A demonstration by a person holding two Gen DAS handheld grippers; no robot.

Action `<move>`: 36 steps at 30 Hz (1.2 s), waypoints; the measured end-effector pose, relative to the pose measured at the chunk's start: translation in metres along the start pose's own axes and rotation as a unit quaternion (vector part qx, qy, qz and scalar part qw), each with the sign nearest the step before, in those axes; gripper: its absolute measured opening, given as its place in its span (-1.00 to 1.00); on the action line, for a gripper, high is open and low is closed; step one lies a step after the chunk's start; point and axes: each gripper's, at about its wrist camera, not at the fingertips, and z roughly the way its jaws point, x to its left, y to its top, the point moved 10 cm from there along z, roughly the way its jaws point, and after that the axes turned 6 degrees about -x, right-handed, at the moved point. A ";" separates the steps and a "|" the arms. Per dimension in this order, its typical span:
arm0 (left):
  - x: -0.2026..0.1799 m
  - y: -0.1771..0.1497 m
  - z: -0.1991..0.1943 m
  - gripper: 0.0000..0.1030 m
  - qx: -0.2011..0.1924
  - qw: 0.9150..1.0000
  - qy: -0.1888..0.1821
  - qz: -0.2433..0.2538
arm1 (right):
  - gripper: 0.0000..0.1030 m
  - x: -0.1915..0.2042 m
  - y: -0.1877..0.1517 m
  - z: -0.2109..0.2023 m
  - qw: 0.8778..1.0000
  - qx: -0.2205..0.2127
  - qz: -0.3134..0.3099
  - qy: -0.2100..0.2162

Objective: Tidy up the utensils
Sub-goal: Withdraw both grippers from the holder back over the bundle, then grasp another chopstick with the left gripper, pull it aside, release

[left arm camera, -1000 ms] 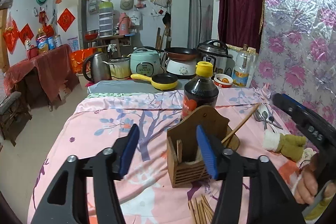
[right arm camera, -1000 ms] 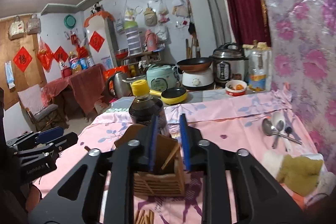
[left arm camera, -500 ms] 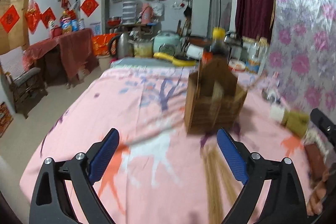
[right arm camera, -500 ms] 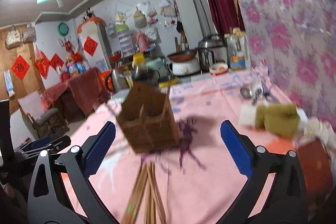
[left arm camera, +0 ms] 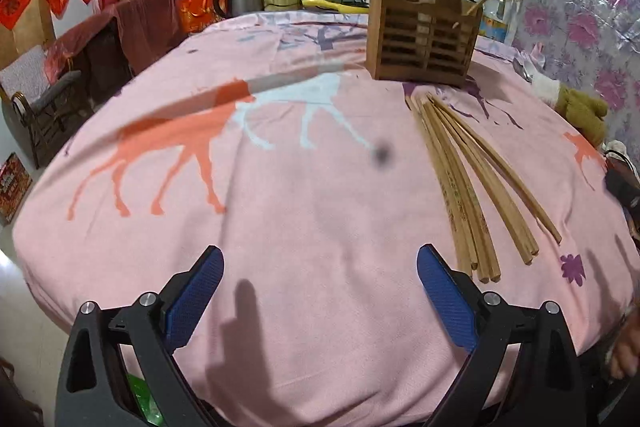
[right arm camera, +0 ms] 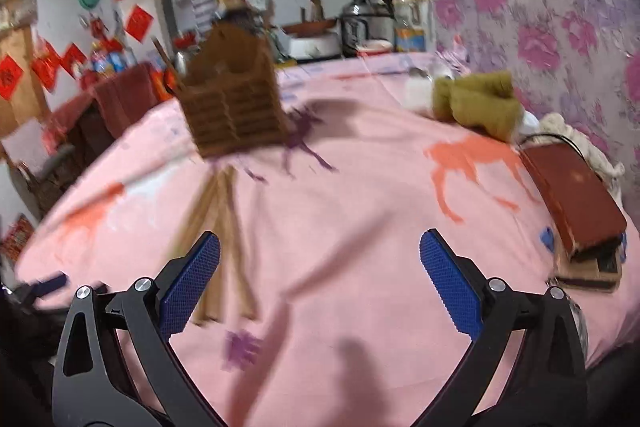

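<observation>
Left gripper [left arm camera: 318, 293], jaws spread and empty, above pink tablecloth [left arm camera: 280, 187]; chopsticks [left arm camera: 468, 179] fanned before wooden holder [left arm camera: 422, 39]

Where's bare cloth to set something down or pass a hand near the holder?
Free: the wide pink cloth left of the loose chopsticks, from the wooden holder down to the left gripper. Also the stretch between chopsticks and red book. Crowded: right edge, with book and olive cloth, and behind the holder.
</observation>
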 end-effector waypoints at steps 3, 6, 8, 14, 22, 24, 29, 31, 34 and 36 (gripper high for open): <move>0.000 -0.005 0.006 0.85 0.006 1.000 0.000 0.003 | 0.87 0.001 -0.012 0.008 1.000 0.020 0.001 0.009; 0.000 -0.008 0.009 0.85 0.013 1.000 -0.005 0.002 | 0.87 0.002 -0.014 0.010 1.000 0.017 -0.005 0.009; -0.003 -0.006 0.008 0.85 0.009 1.000 -0.014 0.006 | 0.87 0.002 -0.016 0.011 1.000 0.018 -0.004 0.011; -0.023 -0.008 0.004 0.85 0.000 0.999 -0.031 0.041 | 0.87 0.001 -0.019 0.015 1.000 0.026 0.000 0.010; -0.047 -0.013 0.004 0.86 0.000 0.995 -0.053 0.086 | 0.87 -0.001 -0.020 0.016 1.000 0.029 0.005 0.007; -0.049 -0.013 0.006 0.86 0.000 0.995 -0.053 0.090 | 0.87 -0.001 -0.020 0.017 1.000 0.030 0.005 0.008; -0.050 -0.009 0.011 0.89 -0.003 0.995 -0.046 0.090 | 0.87 -0.001 -0.021 0.017 0.999 0.032 0.003 0.007; -0.051 -0.006 0.013 0.89 -0.006 0.995 -0.040 0.091 | 0.87 -0.001 -0.021 0.017 0.999 0.031 0.003 0.007; -0.054 -0.003 0.015 0.62 -0.011 0.995 -0.047 0.090 | 0.87 -0.001 -0.022 0.018 0.999 0.033 0.004 0.006; -0.060 -0.003 0.012 0.34 -0.015 0.994 -0.061 0.094 | 0.87 -0.001 -0.023 0.019 0.999 0.034 0.005 0.006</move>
